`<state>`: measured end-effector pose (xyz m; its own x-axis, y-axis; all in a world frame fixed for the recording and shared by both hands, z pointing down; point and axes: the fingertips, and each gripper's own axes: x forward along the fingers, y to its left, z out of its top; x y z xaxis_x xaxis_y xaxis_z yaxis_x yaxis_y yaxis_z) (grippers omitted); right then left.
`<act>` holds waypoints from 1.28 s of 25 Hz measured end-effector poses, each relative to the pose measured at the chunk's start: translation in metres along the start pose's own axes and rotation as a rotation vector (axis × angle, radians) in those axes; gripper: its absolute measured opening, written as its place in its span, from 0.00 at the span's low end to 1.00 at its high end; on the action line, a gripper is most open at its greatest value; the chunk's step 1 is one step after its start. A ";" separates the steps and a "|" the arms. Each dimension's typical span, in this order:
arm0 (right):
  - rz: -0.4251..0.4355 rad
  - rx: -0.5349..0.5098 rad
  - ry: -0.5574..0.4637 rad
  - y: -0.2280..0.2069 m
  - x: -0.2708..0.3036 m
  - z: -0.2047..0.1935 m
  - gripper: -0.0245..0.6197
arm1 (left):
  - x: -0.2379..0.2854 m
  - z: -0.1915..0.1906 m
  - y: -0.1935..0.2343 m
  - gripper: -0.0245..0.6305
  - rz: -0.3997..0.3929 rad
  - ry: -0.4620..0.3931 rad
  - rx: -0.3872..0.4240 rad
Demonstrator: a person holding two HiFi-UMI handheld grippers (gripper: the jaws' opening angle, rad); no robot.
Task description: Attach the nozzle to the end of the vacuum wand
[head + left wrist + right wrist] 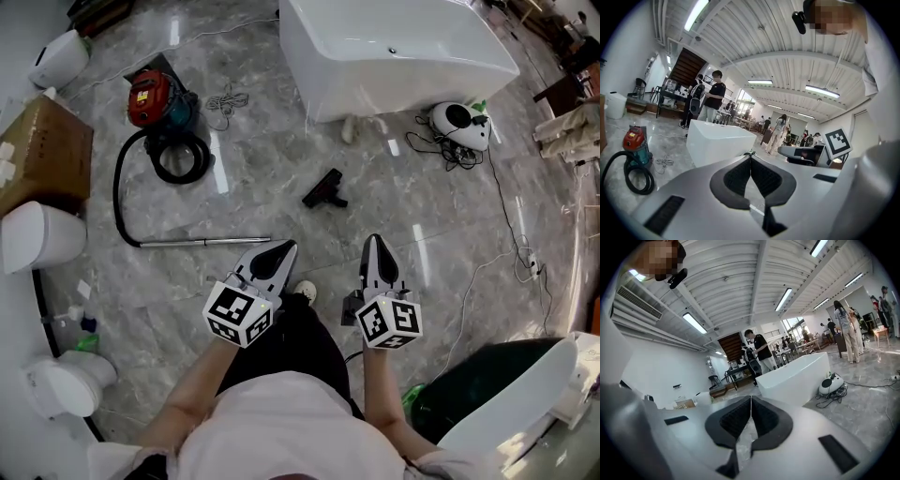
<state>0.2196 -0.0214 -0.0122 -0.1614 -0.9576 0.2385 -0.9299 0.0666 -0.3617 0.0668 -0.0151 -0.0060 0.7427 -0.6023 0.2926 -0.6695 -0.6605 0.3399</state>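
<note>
While I am standing on the grey floor [450,216], I am holding my left tool [280,249] and right tool [375,242] out ahead, each with its jaws pressed together on nothing. The nozzle [324,190] is lying on the floor beyond both tools, near the tub [394,56]. The wand [206,242] is lying flat to the left, its hose [116,192] curving back to the vacuum [155,98]. Its free end seems to be pointing toward my left tool, apart from the nozzle.

The vacuum wand [202,242] lies on the floor at left, its hose [118,192] curving far to the vacuum [155,98]. The nozzle [323,188] lies apart to the wand's right, nearer than the bathtub [394,52]. Nearest, the left gripper [285,247] and right gripper [375,240] sit side by side.
</note>
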 end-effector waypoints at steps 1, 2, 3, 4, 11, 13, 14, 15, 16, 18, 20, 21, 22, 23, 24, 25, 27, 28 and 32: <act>-0.002 -0.004 0.000 0.002 0.003 0.002 0.06 | 0.000 0.003 0.004 0.05 0.000 -0.002 0.003; -0.001 -0.007 0.005 0.004 0.005 0.004 0.06 | -0.001 0.006 0.008 0.05 0.002 -0.004 0.003; 0.001 -0.010 0.012 0.006 0.008 0.004 0.06 | -0.002 0.009 0.012 0.05 0.004 -0.005 0.002; 0.003 -0.014 0.021 0.009 0.011 0.003 0.06 | -0.004 0.011 0.017 0.05 0.006 -0.005 0.002; -0.013 -0.014 0.027 0.015 0.036 -0.003 0.06 | -0.006 0.010 0.055 0.05 0.023 0.030 0.006; -0.014 -0.014 0.024 0.013 0.043 -0.004 0.06 | -0.005 0.006 0.062 0.05 0.031 0.034 -0.005; -0.012 -0.016 0.023 0.012 0.046 -0.005 0.06 | -0.003 0.003 0.066 0.05 0.037 0.037 -0.008; -0.010 -0.019 0.023 0.011 0.050 -0.006 0.06 | -0.001 0.001 0.069 0.05 0.042 0.039 -0.009; -0.009 -0.023 0.022 0.009 0.054 -0.007 0.06 | 0.001 -0.001 0.072 0.05 0.044 0.040 -0.009; -0.004 -0.036 0.020 0.004 0.063 -0.009 0.06 | 0.008 -0.006 0.078 0.05 0.037 0.036 -0.013; 0.008 -0.055 0.015 -0.002 0.074 -0.012 0.06 | 0.017 -0.011 0.083 0.05 0.016 0.024 -0.021; 0.018 -0.062 0.012 -0.004 0.080 -0.013 0.06 | 0.022 -0.014 0.086 0.05 0.008 0.019 -0.024; 0.029 -0.067 0.008 -0.007 0.086 -0.016 0.06 | 0.027 -0.017 0.089 0.05 0.004 0.018 -0.023; 0.042 -0.069 0.004 -0.010 0.091 -0.018 0.06 | 0.033 -0.021 0.093 0.05 0.005 0.019 -0.018; 0.055 -0.070 -0.001 -0.013 0.097 -0.022 0.06 | 0.039 -0.025 0.097 0.05 0.006 0.019 -0.011; 0.069 -0.071 -0.004 -0.015 0.101 -0.026 0.06 | 0.045 -0.030 0.101 0.05 0.007 0.018 -0.006; 0.092 -0.076 -0.008 -0.022 0.110 -0.037 0.06 | 0.056 -0.041 0.109 0.05 0.009 0.012 -0.003; 0.100 -0.077 -0.008 -0.025 0.115 -0.044 0.06 | 0.062 -0.047 0.113 0.05 0.009 0.010 -0.001; 0.127 -0.085 -0.005 -0.040 0.130 -0.077 0.06 | 0.081 -0.082 0.125 0.05 -0.003 0.013 0.011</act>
<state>0.2108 -0.1265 0.1031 -0.2783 -0.9413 0.1911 -0.9267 0.2109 -0.3110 0.0439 -0.1096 0.1340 0.7446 -0.5946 0.3034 -0.6675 -0.6668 0.3313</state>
